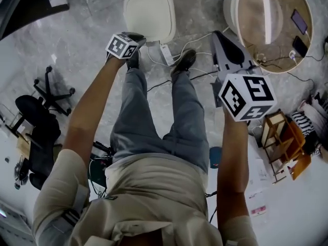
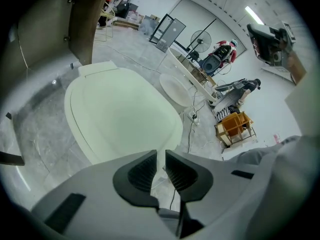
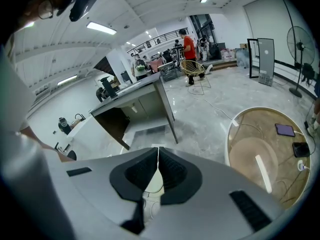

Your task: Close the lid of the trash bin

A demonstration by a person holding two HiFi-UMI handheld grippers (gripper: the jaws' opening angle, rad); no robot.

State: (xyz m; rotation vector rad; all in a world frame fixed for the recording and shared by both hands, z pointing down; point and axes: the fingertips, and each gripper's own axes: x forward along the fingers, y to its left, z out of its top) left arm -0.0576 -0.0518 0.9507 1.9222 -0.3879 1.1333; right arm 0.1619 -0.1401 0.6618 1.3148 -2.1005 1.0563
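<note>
The white trash bin (image 1: 149,12) stands on the marble floor just ahead of the person's feet, and its lid (image 2: 120,114) lies flat, down on the bin. My left gripper (image 1: 128,42) hovers at the bin's near left corner. In the left gripper view its jaws (image 2: 161,154) stand a narrow gap apart just above the lid's near edge, holding nothing. My right gripper (image 1: 218,35) is held higher, to the right of the bin and apart from it. Its jaws (image 3: 158,151) meet at the tips and are empty.
A round glass-topped table (image 1: 271,24) with phones on it stands at the right. A power strip with cables (image 1: 166,54) lies between the bin and the person's shoes. A black office chair (image 1: 36,122) is at the left, a wooden stool (image 1: 284,142) at the right.
</note>
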